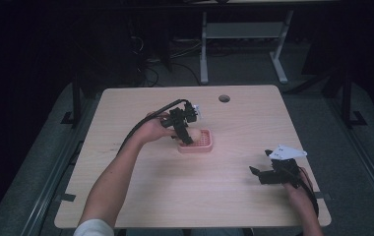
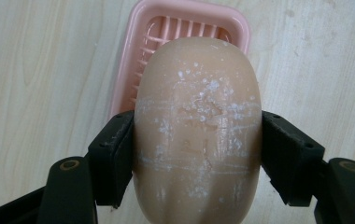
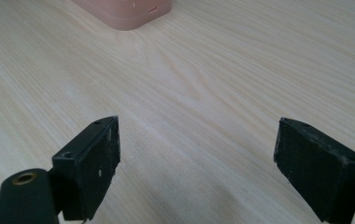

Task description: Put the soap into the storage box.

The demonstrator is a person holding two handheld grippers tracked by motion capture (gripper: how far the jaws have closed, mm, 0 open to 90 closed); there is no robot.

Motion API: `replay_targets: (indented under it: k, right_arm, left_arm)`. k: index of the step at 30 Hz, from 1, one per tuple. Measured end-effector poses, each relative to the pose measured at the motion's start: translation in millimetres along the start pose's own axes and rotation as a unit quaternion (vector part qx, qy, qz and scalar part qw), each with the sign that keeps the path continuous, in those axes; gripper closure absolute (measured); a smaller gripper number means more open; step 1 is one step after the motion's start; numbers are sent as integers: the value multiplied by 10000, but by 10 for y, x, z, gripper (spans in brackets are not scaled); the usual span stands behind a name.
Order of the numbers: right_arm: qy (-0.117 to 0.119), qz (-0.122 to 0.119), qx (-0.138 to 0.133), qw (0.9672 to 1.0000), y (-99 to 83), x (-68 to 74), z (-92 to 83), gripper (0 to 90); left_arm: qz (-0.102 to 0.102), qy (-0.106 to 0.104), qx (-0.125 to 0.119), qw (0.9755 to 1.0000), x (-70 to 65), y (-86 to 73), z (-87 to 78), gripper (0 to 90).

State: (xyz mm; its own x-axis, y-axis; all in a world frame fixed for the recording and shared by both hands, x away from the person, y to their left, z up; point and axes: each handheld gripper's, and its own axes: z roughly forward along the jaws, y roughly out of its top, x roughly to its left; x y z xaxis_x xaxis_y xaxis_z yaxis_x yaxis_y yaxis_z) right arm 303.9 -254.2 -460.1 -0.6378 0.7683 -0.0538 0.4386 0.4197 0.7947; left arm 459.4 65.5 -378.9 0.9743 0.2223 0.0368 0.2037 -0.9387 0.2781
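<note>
The 1 wooden table [image 1: 140, 196] is carrying 1 pink soap dish [image 2: 136, 60]. Directly over that dish, the left gripper [image 2: 196, 158] is clamping 1 tan soap bar [image 2: 198, 135] across its middle; it is looking hard, light and probably slippery, so its flat flanks suit best. The right gripper [image 3: 196, 158], well away from the dish, is gaping with nothing between its jaws.

We count one bar of soap [image 2: 198, 135] over one pink soap dish [image 1: 196, 142], and two grippers: one [image 1: 187, 136] at the dish, one [image 1: 260, 173] well apart from the dish, all on one table [image 1: 175, 196].
</note>
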Motion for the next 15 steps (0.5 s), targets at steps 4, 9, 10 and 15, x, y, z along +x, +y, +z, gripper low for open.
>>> replay_targets:
  k: [4,9,10,15]
  right_arm:
    - [-1,10,5,10000,-1,-1,0,139]
    - [-5,9,-2,10000,-1,-4,0,139]
    - [2,11,-10,10000,-2,-3,2,139]
    - [-4,1,-3,10000,-1,-4,2,139]
  left_arm:
    - [11,-6,-56,10000,23,33,5,323]
    - [-33,-2,-40,10000,49,45,58,323]
    - [-36,-17,-36,10000,56,47,69,323]
    - [-55,-26,-43,10000,76,73,139,323]
